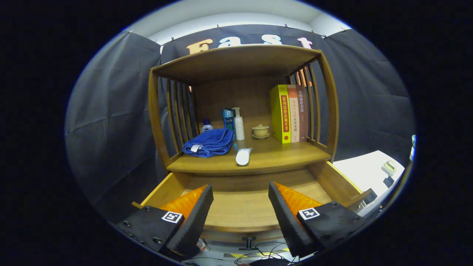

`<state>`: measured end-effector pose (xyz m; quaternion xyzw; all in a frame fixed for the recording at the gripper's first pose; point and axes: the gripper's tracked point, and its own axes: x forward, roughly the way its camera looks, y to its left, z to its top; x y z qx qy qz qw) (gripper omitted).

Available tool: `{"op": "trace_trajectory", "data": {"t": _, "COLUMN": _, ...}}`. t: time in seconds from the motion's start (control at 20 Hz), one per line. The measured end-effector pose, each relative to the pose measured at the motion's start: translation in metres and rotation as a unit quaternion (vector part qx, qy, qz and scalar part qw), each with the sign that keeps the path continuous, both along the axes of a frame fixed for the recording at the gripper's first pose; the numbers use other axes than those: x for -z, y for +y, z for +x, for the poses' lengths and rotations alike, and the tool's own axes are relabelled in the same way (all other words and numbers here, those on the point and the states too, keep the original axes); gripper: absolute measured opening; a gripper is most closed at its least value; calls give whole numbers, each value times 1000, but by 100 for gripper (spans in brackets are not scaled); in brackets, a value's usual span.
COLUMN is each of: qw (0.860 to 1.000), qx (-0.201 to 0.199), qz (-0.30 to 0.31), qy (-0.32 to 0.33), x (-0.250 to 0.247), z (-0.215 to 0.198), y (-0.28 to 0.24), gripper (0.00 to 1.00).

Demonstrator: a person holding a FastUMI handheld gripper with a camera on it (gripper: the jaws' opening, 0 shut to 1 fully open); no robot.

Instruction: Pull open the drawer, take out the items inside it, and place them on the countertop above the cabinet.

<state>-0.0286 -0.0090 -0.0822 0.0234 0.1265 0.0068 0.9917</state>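
Spread wide apart, fingers [241,212] of the gripper, gripping nothing, poised over the pulled-out drawer [242,207]. Drawer fully open just beneath and ahead of the fingers, its bare wooden floor showing between them, side walls flaring out to either side, a small knob [249,242] under its front edge. Directly beyond the drawer, the wooden counter [284,155] of the cabinet, roofed by a top shelf [236,61] on slatted sides. Lying on the counter near its front edge, a white tube [243,156], cap end toward the fingers. Just left of the tube, a crumpled blue towel [209,142]. Behind the towel, a small white jar with a blue lid [207,126]; beside it a teal box [228,119] and a white pump bottle [238,124], upright and touching or nearly so. Right of the bottle, a small yellow lidded cup on a saucer [261,131]. Further right, three upright books [289,113] pressed together against the right slats, the yellow one nearest the cup. Off to the right of the cabinet, a white surface [366,171] carrying a small pale object [389,167]. Below the drawer, tangled cables [258,255].
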Motion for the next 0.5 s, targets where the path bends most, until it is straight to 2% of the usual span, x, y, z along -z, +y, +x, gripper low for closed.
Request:
{"op": "trace_trajectory", "data": {"t": 0.3, "qw": 999, "qx": 11, "qz": 5, "qy": 35, "x": 52, "z": -36, "y": 4, "gripper": 98}}
{"op": "trace_trajectory", "data": {"t": 0.5, "qw": 998, "qx": 9, "qz": -4, "qy": 58, "x": 79, "z": -42, "y": 3, "gripper": 98}}
